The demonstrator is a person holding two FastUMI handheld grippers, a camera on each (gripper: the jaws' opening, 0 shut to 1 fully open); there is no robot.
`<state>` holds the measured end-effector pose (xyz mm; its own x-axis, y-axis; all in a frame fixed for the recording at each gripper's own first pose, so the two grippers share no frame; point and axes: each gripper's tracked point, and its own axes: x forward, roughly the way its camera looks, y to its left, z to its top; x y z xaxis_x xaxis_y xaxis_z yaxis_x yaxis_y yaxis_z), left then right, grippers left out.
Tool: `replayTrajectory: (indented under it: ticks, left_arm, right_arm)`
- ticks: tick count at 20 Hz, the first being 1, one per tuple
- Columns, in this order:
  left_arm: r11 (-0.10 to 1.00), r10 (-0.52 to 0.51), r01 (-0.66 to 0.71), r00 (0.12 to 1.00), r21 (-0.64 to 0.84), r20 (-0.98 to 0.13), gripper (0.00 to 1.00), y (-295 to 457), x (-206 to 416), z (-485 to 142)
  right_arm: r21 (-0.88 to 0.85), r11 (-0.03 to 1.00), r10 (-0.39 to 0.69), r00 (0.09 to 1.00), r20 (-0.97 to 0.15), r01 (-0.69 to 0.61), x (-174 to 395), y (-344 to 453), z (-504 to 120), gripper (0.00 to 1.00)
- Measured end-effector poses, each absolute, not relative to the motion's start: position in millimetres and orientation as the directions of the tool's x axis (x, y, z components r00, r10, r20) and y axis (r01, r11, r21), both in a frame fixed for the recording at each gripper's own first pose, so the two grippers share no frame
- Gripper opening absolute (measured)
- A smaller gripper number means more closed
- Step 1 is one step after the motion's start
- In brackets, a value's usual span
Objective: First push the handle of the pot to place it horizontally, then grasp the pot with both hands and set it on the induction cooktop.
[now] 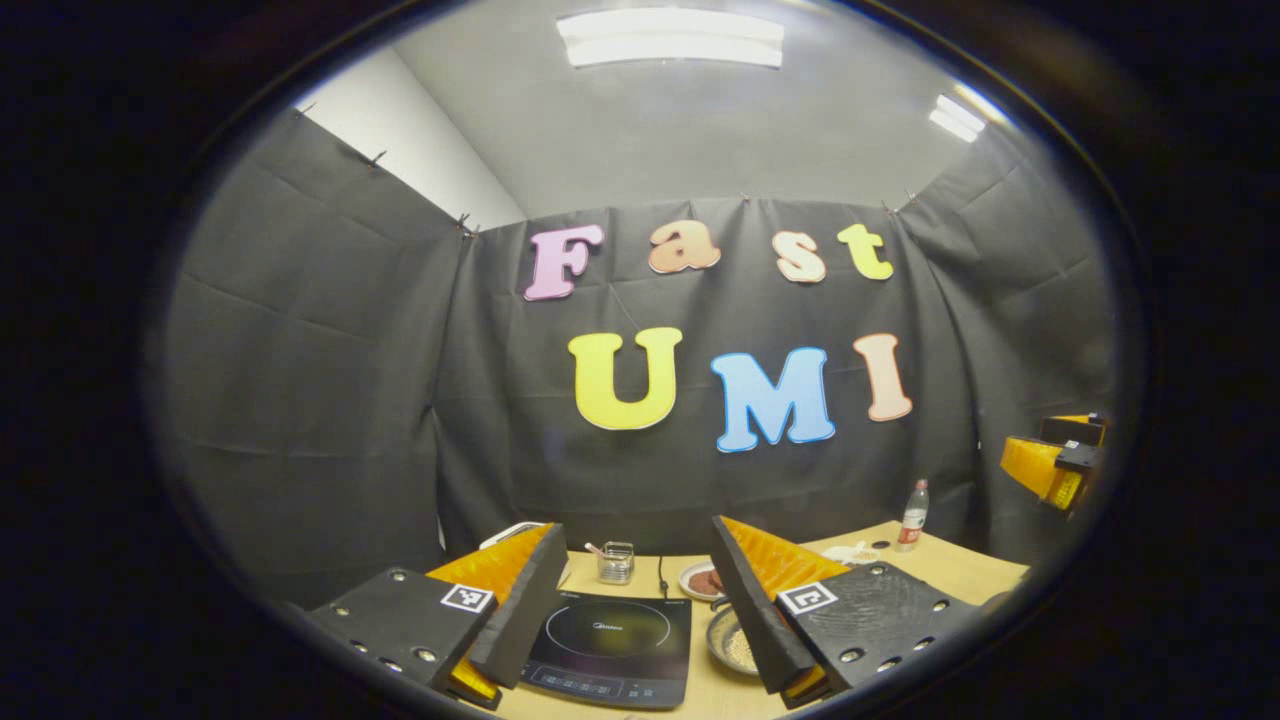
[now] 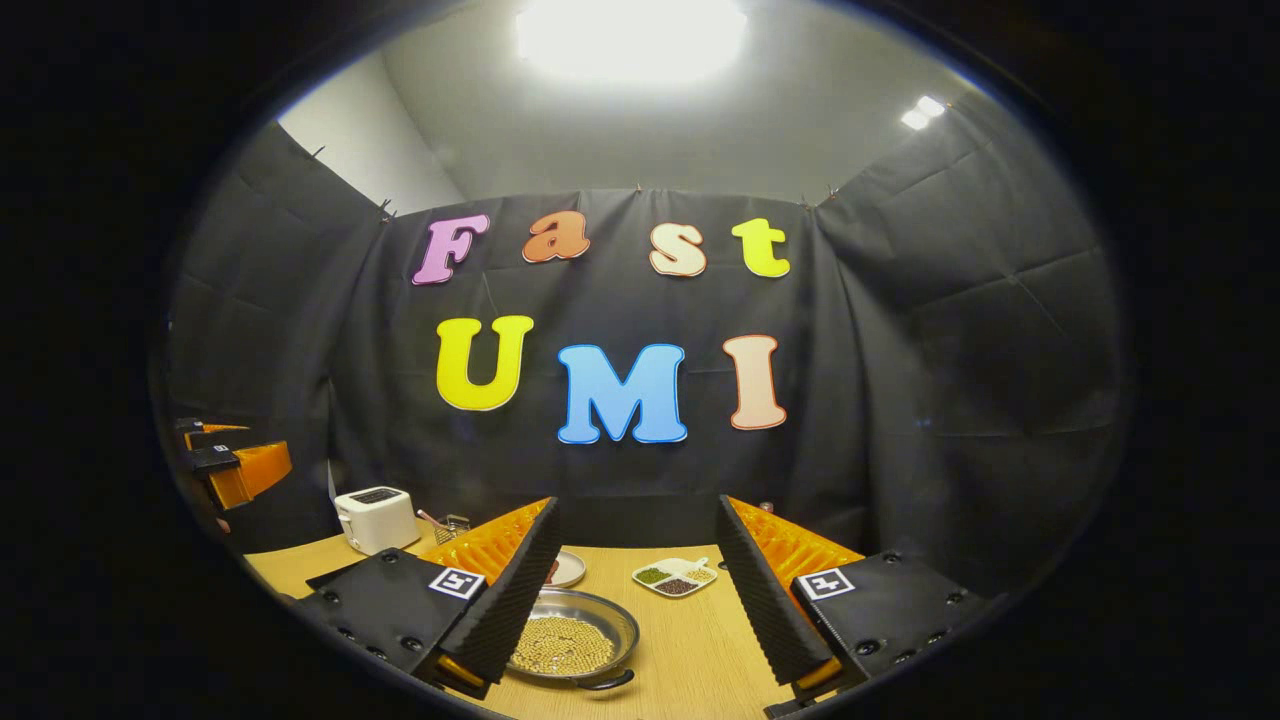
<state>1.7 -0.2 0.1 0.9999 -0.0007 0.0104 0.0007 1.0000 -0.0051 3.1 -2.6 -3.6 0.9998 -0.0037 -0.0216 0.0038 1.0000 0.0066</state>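
A shallow metal pot [image 2: 570,640] holding small beans sits on the wooden table [image 2: 690,655], a dark handle at its near rim. In the left gripper view the pot [image 1: 733,645] lies just right of the black induction cooktop [image 1: 612,650], partly hidden behind a finger. My left gripper [image 1: 638,600] is open, held above the cooktop. My right gripper [image 2: 640,590] is open too, held above the table with the pot beside its left finger. The right gripper [image 1: 1055,460] also shows at the right edge of the left gripper view, and the left gripper [image 2: 225,465] at the left edge of the right gripper view.
A white toaster [image 2: 375,518] and a small glass jar [image 1: 615,562] stand at the back left. A divided dish of beans [image 2: 675,577], a plate [image 1: 700,580] and a plastic bottle [image 1: 912,516] sit toward the back of the table.
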Motion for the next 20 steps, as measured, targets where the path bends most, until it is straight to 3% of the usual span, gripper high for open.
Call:
replayTrajectory:
  ticks: [4, 6, 10, 11, 14, 15, 17, 20]
  left_arm:
    - [1.0, 0.0, 0.0, 1.0, 0.0, 0.028, 0.84, -0.1, 0.8, 1.1]
    - [1.0, 0.001, -0.001, 0.999, 0.002, 0.032, 0.84, 0.2, 0.6, 0.6]
    - [1.0, 0.007, -0.007, 0.999, 0.002, 0.039, 0.84, 0.7, 1.2, 0.3]
    - [1.0, 0.007, -0.007, 0.999, 0.001, 0.039, 0.84, 1.1, 1.3, 0.1]
    - [1.0, 0.009, -0.009, 0.999, 0.001, 0.039, 0.84, 2.6, 1.9, -1.9]
    - [1.0, 0.01, -0.01, 0.999, 0.001, 0.04, 0.84, 3.5, 2.0, -1.6]
    - [1.0, 0.015, -0.015, 0.999, -0.001, 0.049, 0.84, 7.4, 2.2, -2.0]
    - [1.0, 0.018, -0.017, 0.998, -0.001, 0.056, 0.84, 24.5, -6.5, -0.5]
  right_arm:
    - [-0.003, 1.0, 0.005, 1.0, -0.021, -0.005, 5.5, 0.5, -3.6, 0.97]
    - [-0.003, 1.0, 0.009, 1.0, -0.025, -0.009, 5.0, 3.8, -4.2, 0.89]
    - [-0.008, 0.999, 0.031, 0.999, -0.025, -0.031, 3.9, 13.8, -3.0, 0.6]
    - [-0.008, 0.999, 0.043, 0.999, -0.028, -0.043, 3.2, 17.7, -3.2, 0.48]
    - [-0.021, 0.999, 0.044, 0.999, -0.032, -0.044, 1.2, 20.9, -4.2, 0.33]
    - [-0.023, 0.999, 0.03, 0.999, -0.028, -0.031, 2.8, 20.1, -3.9, 0.17]
    - [-0.017, 0.999, 0.037, 0.999, -0.03, -0.038, 2.0, 28.0, -2.9, 0.0]
    - [-0.013, 0.992, 0.123, 0.987, -0.106, -0.125, 4.4, 52.4, -30.0, 0.02]
